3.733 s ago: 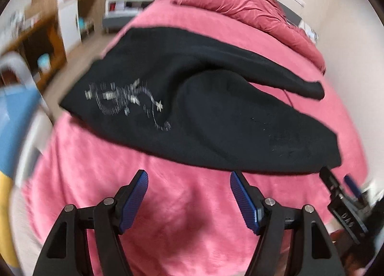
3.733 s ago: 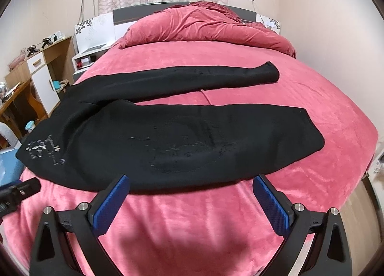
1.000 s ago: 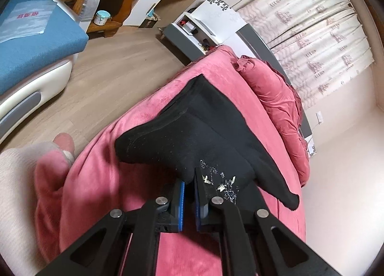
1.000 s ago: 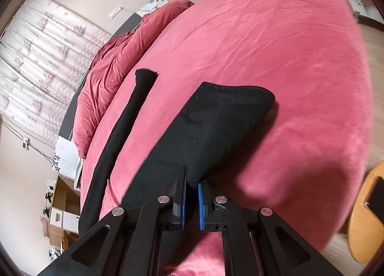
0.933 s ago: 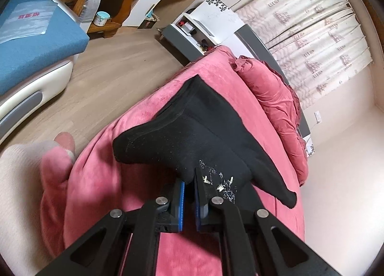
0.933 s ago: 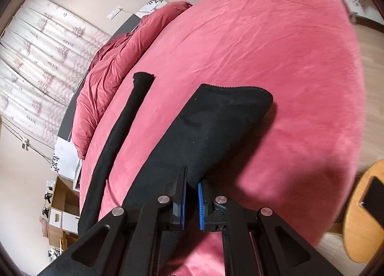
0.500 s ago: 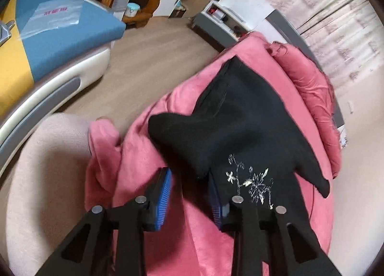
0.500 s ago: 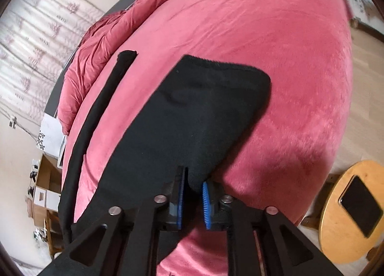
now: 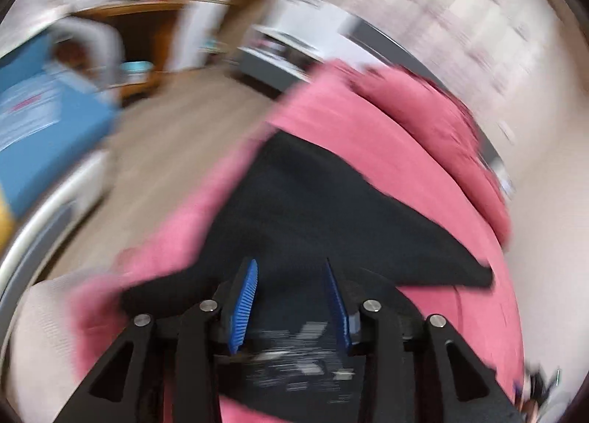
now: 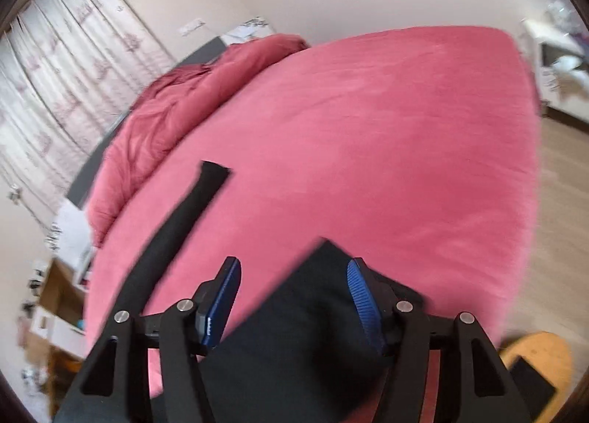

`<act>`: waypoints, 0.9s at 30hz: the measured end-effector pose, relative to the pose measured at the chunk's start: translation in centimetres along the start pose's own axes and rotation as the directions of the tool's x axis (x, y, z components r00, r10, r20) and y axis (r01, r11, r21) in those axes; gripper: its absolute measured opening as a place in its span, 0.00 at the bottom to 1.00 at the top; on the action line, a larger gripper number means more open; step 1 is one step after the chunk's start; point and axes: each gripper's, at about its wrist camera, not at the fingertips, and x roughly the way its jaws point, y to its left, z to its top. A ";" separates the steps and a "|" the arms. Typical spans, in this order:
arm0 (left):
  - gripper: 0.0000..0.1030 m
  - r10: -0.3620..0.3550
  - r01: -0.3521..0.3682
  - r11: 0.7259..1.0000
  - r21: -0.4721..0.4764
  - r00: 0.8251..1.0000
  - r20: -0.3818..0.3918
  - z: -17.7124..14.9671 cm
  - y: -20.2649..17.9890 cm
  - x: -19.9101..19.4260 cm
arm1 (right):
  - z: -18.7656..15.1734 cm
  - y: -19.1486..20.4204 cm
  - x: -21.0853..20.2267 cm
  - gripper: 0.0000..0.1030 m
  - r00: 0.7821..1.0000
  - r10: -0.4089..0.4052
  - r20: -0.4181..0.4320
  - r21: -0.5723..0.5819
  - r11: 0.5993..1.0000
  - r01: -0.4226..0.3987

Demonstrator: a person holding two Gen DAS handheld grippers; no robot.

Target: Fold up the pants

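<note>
Black pants (image 9: pixel 313 202) lie on a pink bed (image 9: pixel 360 124). In the blurred left wrist view my left gripper (image 9: pixel 291 298) is open over the waist end, where a white print (image 9: pixel 302 353) shows between the blue pads. In the right wrist view my right gripper (image 10: pixel 294 301) is open over the near leg's cuff (image 10: pixel 316 298). The far leg (image 10: pixel 184 217) stretches away to the left, with its cuff lying flat on the bed (image 10: pixel 368 128).
A crumpled pink duvet (image 10: pixel 176 99) lies at the head of the bed. A blue sofa (image 9: pixel 40 121), wooden desk (image 9: pixel 136 36) and wooden floor (image 9: pixel 165 136) are left of the bed. A round wooden stool (image 10: pixel 533 367) with a dark phone stands at the right.
Both grippers have opened and let go of the pants. The waist and near cuff now lie on the bed. Both cameras have swung, and the left view is blurred.
</note>
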 end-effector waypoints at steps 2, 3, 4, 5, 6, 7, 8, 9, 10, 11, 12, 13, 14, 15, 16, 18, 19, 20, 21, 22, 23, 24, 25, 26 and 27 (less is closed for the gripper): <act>0.41 -0.068 0.075 0.993 0.096 0.995 -0.076 -0.3 -4.2 2.9 | 0.8 1.7 2.7 0.60 0.999 0.036 -0.034 0.017 0.999 -0.035; 0.41 -0.104 0.117 0.986 0.117 0.988 -0.113 -0.6 -5.8 4.1 | 1.0 2.3 3.8 0.60 0.998 0.045 -0.050 0.018 0.999 -0.044; 0.41 -0.158 0.181 0.975 0.129 0.972 -0.172 -0.9 -7.5 5.7 | 1.4 3.3 5.4 0.60 0.996 0.050 -0.067 0.015 0.999 -0.049; 0.41 -0.194 0.221 0.968 0.115 0.958 -0.211 -1.3 -8.9 7.0 | 1.8 4.1 7.0 0.60 0.995 0.054 -0.084 0.013 0.998 -0.053; 0.42 -0.228 0.255 0.962 0.092 0.945 -0.233 -1.5 -10.0 8.1 | 1.8 4.9 8.3 0.60 0.993 0.064 -0.098 0.015 0.998 -0.063; 0.42 -0.293 0.319 0.946 0.058 0.918 -0.267 -1.8 -11.4 9.8 | 1.9 5.7 9.6 0.60 0.990 0.079 -0.113 0.018 0.997 -0.077; 0.42 -0.321 0.343 0.939 0.031 0.903 -0.284 -1.9 -12.3 10.9 | 2.2 6.6 11.3 0.60 0.988 0.091 -0.125 0.019 0.996 -0.089; 0.44 -0.335 0.350 0.937 0.002 0.899 -0.283 -2.0 -13.0 12.0 | 2.3 7.4 12.6 0.60 0.986 0.099 -0.135 0.016 0.995 -0.098; 0.48 -0.361 0.367 0.930 -0.027 0.892 -0.271 -2.1 -13.7 13.1 | 2.4 8.3 14.0 0.60 0.983 0.112 -0.147 0.014 0.994 -0.111; 0.56 -0.392 0.393 0.918 -0.052 0.879 -0.270 -2.2 -14.4 14.4 | 2.7 9.2 15.8 0.60 0.980 0.122 -0.159 0.012 0.992 -0.122; 0.58 -0.396 0.390 0.918 -0.077 0.879 -0.266 -2.5 -15.0 15.2 | 3.0 10.1 17.3 0.60 0.978 0.128 -0.167 0.016 0.992 -0.127; 0.59 -0.403 0.385 0.915 -0.122 0.883 -0.240 -2.3 -15.1 16.5 | 3.6 10.8 19.1 0.60 0.974 0.142 -0.174 0.034 0.990 -0.138; 0.59 -0.417 0.391 0.908 -0.153 0.881 -0.223 -2.5 -15.2 17.3 | 4.0 11.4 20.4 0.60 0.973 0.150 -0.176 0.049 0.988 -0.143; 0.59 -0.411 0.376 0.908 -0.186 0.886 -0.215 -2.5 -15.4 18.2 | 4.3 11.7 21.7 0.60 0.972 0.152 -0.176 0.061 0.988 -0.144; 0.59 -0.393 0.348 0.910 -0.226 0.897 -0.202 -2.6 -15.4 19.4 | 4.9 12.1 23.1 0.60 0.973 0.150 -0.176 0.070 0.988 -0.140; 0.60 -0.370 0.319 0.914 -0.251 0.909 -0.191 -2.9 -15.4 20.6 | 5.6 13.0 25.5 0.60 0.973 0.146 -0.180 0.074 0.988 -0.135; 0.60 -0.355 0.302 0.919 -0.255 0.914 -0.195 -3.1 -15.5 21.3 | 6.0 13.4 26.5 0.60 0.973 0.140 -0.182 0.077 0.989 -0.128; 0.60 -0.353 0.301 0.918 -0.258 0.916 -0.191 -3.3 -15.5 21.6 | 6.4 13.5 27.4 0.60 0.974 0.137 -0.182 0.084 0.989 -0.123; 0.60 -0.351 0.299 0.918 -0.259 0.918 -0.182 -3.1 -15.5 22.2 | 6.6 13.5 28.1 0.59 0.973 0.143 -0.179 0.093 0.987 -0.128; 0.60 -0.350 0.302 0.917 -0.260 0.922 -0.163 -3.2 -15.5 22.4 | 6.8 13.6 29.0 0.59 0.974 0.146 -0.175 0.108 0.986 -0.129; 0.60 -0.353 0.306 0.915 -0.263 0.924 -0.150 -3.4 -15.5 22.5 | 7.1 13.6 29.9 0.58 0.973 0.151 -0.176 0.127 0.983 -0.129; 0.60 -0.355 0.310 0.911 -0.272 0.925 -0.136 -3.4 -15.5 22.7 | 7.2 13.6 30.5 0.57 0.971 0.158 -0.177 0.141 0.981 -0.134; 0.60 -0.356 0.310 0.907 -0.284 0.926 -0.127 -3.5 -15.0 22.6 | 7.4 13.7 31.3 0.52 0.970 0.164 -0.177 0.155 0.978 -0.137; 0.60 -0.356 0.309 0.904 -0.297 0.927 -0.119 -3.7 -15.0 22.9 | 7.6 13.9 32.2 0.47 0.971 0.165 -0.175 0.165 0.977 -0.137; 0.60 -0.351 0.302 0.902 -0.308 0.929 -0.116 -3.5 -15.4 23.5 | 7.6 13.8 32.5 0.44 0.970 0.169 -0.176 0.168 0.976 -0.139</act>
